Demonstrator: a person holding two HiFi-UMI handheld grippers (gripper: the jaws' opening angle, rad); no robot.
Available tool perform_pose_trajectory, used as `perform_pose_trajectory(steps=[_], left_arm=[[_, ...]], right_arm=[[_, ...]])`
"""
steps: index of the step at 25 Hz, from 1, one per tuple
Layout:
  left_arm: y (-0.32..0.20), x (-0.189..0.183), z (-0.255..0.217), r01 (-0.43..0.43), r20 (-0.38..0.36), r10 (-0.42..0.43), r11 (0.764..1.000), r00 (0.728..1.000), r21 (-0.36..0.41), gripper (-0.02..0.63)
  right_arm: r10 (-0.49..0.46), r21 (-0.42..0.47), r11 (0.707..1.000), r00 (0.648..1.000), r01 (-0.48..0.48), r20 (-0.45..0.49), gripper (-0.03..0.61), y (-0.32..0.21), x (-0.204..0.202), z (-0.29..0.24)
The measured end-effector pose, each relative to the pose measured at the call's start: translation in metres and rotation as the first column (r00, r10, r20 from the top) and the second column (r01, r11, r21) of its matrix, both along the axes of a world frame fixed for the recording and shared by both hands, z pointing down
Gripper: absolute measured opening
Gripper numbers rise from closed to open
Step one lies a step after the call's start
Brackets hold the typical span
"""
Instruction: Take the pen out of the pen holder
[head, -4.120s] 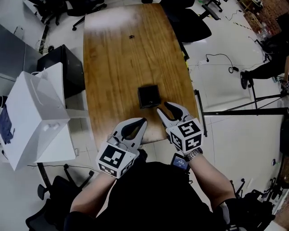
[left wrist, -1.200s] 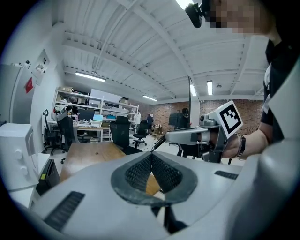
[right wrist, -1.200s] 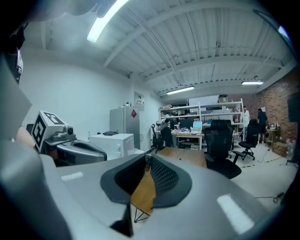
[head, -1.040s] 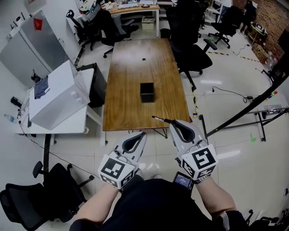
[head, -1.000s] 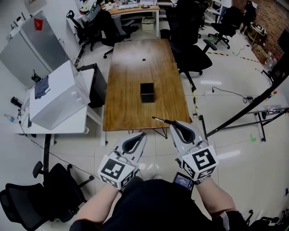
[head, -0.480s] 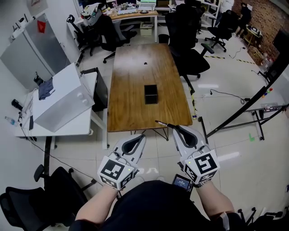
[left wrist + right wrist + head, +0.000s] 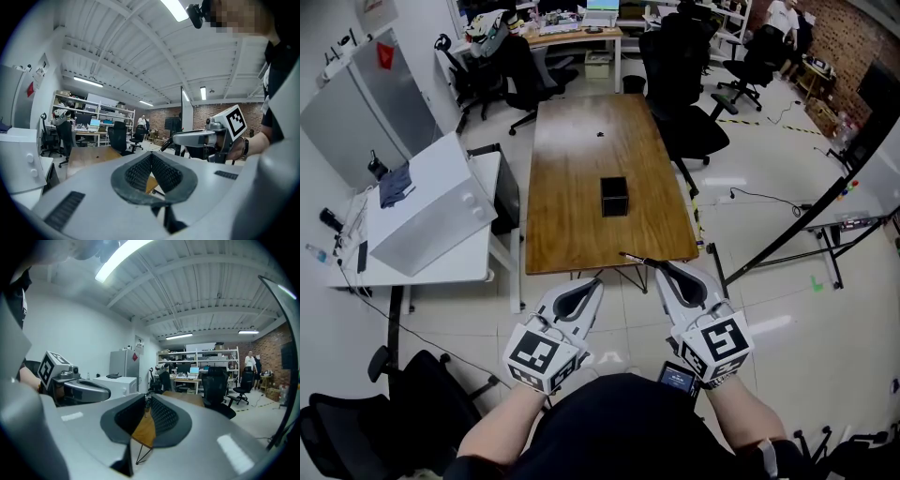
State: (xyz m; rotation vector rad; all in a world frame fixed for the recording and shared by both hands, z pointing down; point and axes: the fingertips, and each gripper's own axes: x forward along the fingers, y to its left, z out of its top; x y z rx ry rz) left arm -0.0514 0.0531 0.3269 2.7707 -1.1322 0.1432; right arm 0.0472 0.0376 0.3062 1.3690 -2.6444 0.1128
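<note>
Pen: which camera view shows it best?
Head view: the pen sticks out sideways from the shut right gripper. Left gripper view shows only a dark stub of it; right gripper view barely shows it between its jaws.

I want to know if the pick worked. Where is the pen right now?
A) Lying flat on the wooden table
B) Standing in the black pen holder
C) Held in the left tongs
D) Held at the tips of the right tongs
D: in the head view the thin pen sticks out from the tips of the right tongs, well apart from the pen holder; the left tongs are shut on nothing.
</note>
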Motion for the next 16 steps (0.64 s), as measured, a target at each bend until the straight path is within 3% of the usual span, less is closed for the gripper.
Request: perform_pose_trajectory(steps=[16], left_arm=[[0.0104, -0.0042, -0.0019, -0.003, 0.012, 0.004, 1.0, 1.0, -0.017, 0.005]], right_arm=[[-0.005, 0.011, 1.0, 1.0, 0.005, -0.009, 0.04, 0.0096, -0.0067, -0.0045]])
